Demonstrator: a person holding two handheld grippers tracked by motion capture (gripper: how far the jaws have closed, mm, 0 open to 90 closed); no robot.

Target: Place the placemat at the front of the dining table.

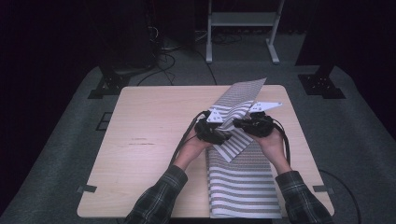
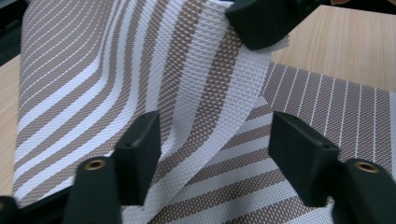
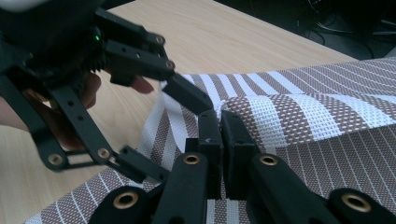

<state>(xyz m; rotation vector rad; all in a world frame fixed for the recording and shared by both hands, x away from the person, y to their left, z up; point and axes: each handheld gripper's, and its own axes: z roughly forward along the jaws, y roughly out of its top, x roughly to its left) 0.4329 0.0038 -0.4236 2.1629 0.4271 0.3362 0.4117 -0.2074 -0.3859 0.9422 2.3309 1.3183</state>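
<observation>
A brown-and-white striped woven mat [image 1: 240, 182] lies on the right side of the wooden table [image 1: 149, 140]. Its far part is lifted and folded over toward the near side. My right gripper [image 1: 243, 123] is shut on the lifted flap's corner; in the right gripper view its jaws [image 3: 219, 119] pinch the mat [image 3: 299, 116] edge. My left gripper [image 1: 219, 135] sits just left of it, open. In the left gripper view the raised flap [image 2: 187, 70] runs between its spread jaws [image 2: 215, 119], whose pads do not press on it. The right gripper's jaw [image 2: 264, 23] holds the flap above.
Bare tabletop stretches to the left of the mat. Beyond the table stand a white metal frame [image 1: 243, 21], floor cables [image 1: 163, 60] and black stand feet [image 1: 109, 84] [image 1: 322, 84] on grey carpet. A person's plaid sleeves come in at the bottom.
</observation>
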